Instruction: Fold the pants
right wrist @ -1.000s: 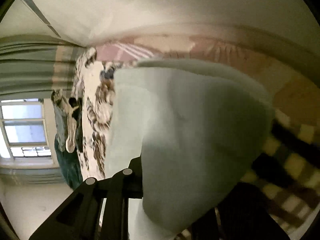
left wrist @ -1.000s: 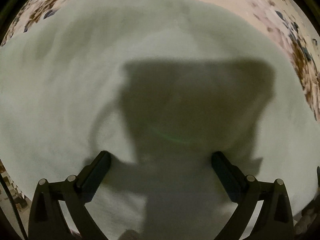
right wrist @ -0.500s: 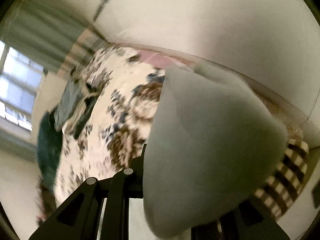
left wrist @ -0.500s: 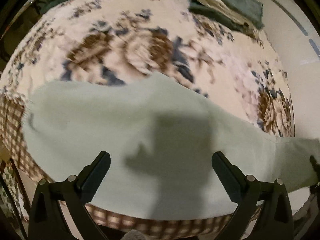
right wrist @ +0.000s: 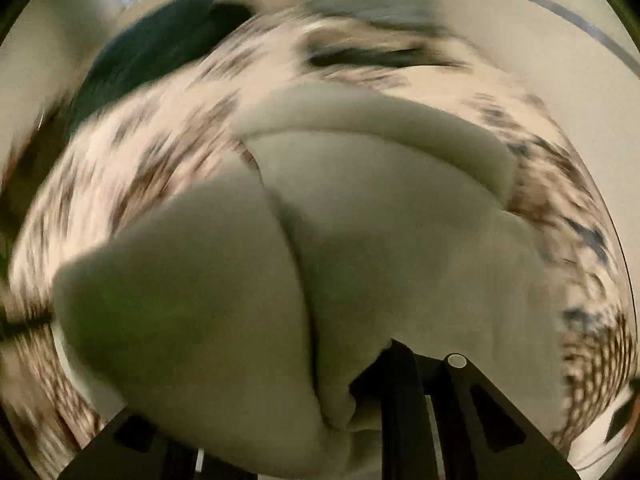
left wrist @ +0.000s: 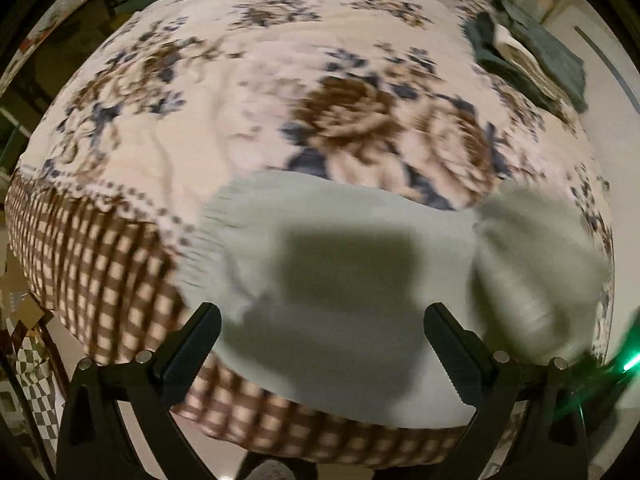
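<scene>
Floral bedspread [left wrist: 248, 92] bears pale pants [left wrist: 352, 280], right jaws gripping.

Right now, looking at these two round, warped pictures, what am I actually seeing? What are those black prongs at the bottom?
Each picture comes from a wide-angle camera fixed on a hand-held gripper; a person holds one in each hand, and no robot arm is involved. The black prongs are the gripper's two fingers. In the left view, the left gripper is open and holds nothing, above pale green pants lying on a flowered bedspread. Folded dark clothes sit at the far corner. In the right view, the right gripper appears shut on the same pants, with bunched cloth covering most of the blurred picture.
</scene>
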Demonstrator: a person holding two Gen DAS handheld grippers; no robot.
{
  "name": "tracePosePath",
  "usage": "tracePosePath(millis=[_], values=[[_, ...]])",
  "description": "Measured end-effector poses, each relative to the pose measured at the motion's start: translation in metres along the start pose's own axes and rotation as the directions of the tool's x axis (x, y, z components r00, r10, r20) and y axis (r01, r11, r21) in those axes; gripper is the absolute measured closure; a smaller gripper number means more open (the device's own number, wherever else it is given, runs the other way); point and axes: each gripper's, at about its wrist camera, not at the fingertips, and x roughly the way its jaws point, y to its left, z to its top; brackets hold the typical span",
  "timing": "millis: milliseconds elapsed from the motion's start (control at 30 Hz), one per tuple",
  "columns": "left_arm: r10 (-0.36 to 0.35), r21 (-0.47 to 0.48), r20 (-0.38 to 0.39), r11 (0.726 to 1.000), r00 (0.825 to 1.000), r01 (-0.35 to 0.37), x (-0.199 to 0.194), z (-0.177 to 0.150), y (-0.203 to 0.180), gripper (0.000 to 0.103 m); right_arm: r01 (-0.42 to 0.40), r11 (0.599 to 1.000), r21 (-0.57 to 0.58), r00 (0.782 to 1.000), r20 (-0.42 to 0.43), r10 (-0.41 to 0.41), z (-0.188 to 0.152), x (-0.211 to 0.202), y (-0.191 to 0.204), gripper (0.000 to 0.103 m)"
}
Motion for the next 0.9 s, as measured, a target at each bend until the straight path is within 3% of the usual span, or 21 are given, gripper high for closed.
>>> tracePosePath(millis=[100,167,233,267,333,433,500,600,667,733,767,800,867,900], values=[[0.007,-0.029,-0.003,1.000,1.000,-0.007,0.003,0.003,0.024,0.000,0.024,0.989,-0.144,0.999,-0.045,-0.031,-0.028,0.025,0.071,0.083],[-0.004,-0.047,-0.011,0.999,1.000,0.004,0.005,0.005,0.033,0.000,0.057,0.982,-0.178,0.994,-0.081,-0.073,-0.047,0.038,0.083,0.080],[-0.037,-0.064,-0.023,0.997,0.999,0.036,0.007,0.007,0.032,0.000,0.039,0.982,-0.184,0.994,-0.097,-0.057,-0.049,0.036,0.085,0.070],[-0.061,-0.072,-0.032,0.996,0.998,0.059,0.007,0.009,0.030,0.000,0.007,0.984,-0.180,0.993,-0.117,-0.029,-0.046,0.035,0.083,0.064],[-0.117,-0.095,-0.032,0.989,0.993,0.114,0.002,0.015,0.024,0.000,-0.158,0.978,-0.137,0.974,-0.185,0.132,-0.042,0.017,0.076,0.029],[-0.195,-0.136,-0.013,0.972,0.981,0.192,-0.007,0.025,0.012,0.000,-0.355,0.930,-0.092,0.923,-0.190,0.334,-0.035,-0.027,0.052,0.024],[-0.231,-0.151,-0.022,0.962,0.973,0.225,-0.007,0.031,-0.002,0.000,-0.417,0.909,-0.010,0.897,-0.166,0.409,-0.034,-0.054,0.025,0.024],[-0.291,-0.173,-0.115,0.947,0.950,0.269,0.017,0.029,-0.030,0.000,-0.377,0.898,0.228,0.899,-0.143,0.414,-0.024,-0.062,-0.050,0.024],[-0.315,-0.174,-0.197,0.943,0.929,0.283,0.042,0.021,-0.049,0.000,-0.288,0.876,0.387,0.920,-0.144,0.366,-0.027,-0.058,-0.104,0.024],[-0.307,-0.162,-0.292,0.949,0.906,0.270,0.070,0.008,-0.066,0.011,-0.183,0.819,0.544,0.939,-0.150,0.310,-0.037,-0.048,-0.168,0.024],[-0.315,-0.172,-0.341,0.947,0.886,0.271,0.084,-0.002,-0.074,0.042,-0.158,0.795,0.585,0.943,-0.150,0.298,-0.038,-0.043,-0.187,0.024],[-0.312,-0.172,-0.355,0.948,0.882,0.266,0.089,-0.009,-0.078,0.063,-0.131,0.755,0.642,0.945,-0.150,0.292,-0.046,-0.038,-0.214,0.024],[-0.242,-0.092,-0.314,0.970,0.918,0.224,0.083,-0.023,-0.088,0.076,-0.109,0.712,0.694,0.936,-0.169,0.308,-0.054,-0.023,-0.244,0.024],[-0.226,-0.064,-0.291,0.974,0.930,0.217,0.077,-0.028,-0.090,0.078,-0.104,0.690,0.717,0.920,-0.195,0.341,-0.061,-0.012,-0.258,0.024]])
